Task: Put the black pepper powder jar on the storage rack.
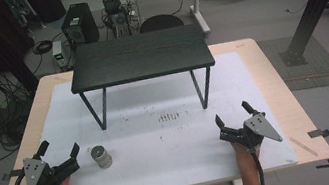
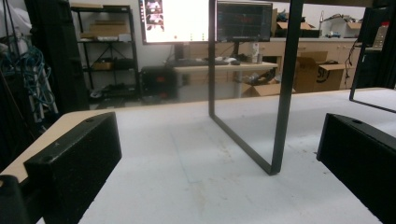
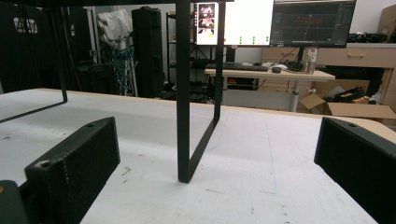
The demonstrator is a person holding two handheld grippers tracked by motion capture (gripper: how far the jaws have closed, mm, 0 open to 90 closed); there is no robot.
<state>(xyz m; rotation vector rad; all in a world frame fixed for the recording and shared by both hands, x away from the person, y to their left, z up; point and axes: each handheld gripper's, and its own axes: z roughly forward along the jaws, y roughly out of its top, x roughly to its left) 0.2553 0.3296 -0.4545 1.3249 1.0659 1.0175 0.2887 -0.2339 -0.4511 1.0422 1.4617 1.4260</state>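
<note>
A small metal can (image 1: 101,156) stands upright on the white mat (image 1: 171,147), just right of my left gripper (image 1: 59,148). That gripper rests near the table's front left corner with its jaws wide apart and nothing between them. At the front right my right gripper (image 1: 232,114) also stands open and empty. A low black stand (image 1: 140,56) with thin metal legs occupies the back of the mat. Its left leg frame (image 2: 275,140) rises ahead in the left gripper view (image 2: 219,154), and its right leg frame (image 3: 184,140) in the right gripper view (image 3: 217,154).
The mat lies on a light wooden table (image 1: 286,102) whose edges ring it. Dark specks (image 1: 169,117) mark the mat in front of the stand. Beyond the table are a desk, monitors, cardboard boxes, cables and a black post (image 1: 314,1) at the right.
</note>
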